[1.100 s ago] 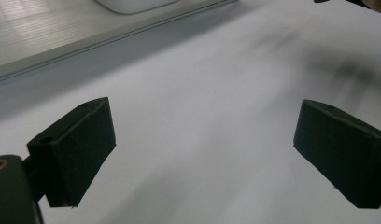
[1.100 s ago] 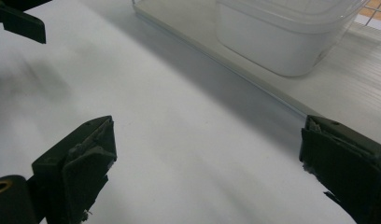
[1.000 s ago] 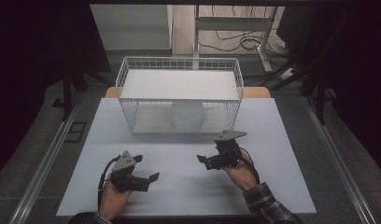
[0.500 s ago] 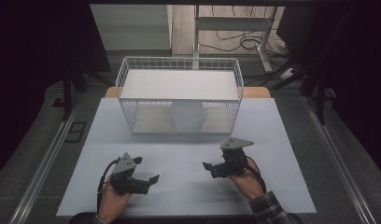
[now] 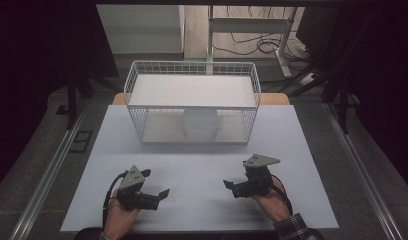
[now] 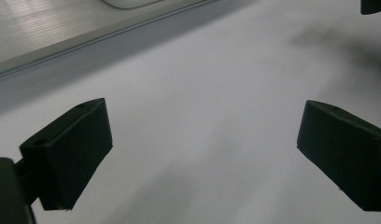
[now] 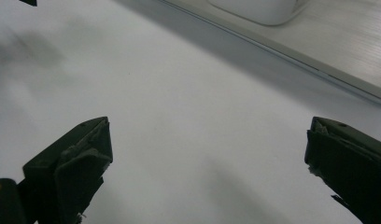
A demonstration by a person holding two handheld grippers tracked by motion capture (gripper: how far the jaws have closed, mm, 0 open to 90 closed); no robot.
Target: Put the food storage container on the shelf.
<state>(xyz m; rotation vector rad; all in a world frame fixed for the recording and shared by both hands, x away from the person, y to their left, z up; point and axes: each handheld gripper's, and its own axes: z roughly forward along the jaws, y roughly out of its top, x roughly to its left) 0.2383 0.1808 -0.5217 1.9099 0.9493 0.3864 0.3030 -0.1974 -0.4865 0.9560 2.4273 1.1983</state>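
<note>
2 grippers, left (image 5: 157, 185) and right (image 5: 231, 185), gape empty; basket wires (image 5: 192, 107) blur a white object (image 5: 200, 123).

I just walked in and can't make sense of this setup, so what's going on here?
A person sits at a white table with a gripper in each hand. The left gripper and the right gripper are both open and hold nothing, near the front edge, with their jaws turned toward each other. Farther back stands a white wire basket with a pale rounded object inside. Nothing is being handled at this moment.
</note>
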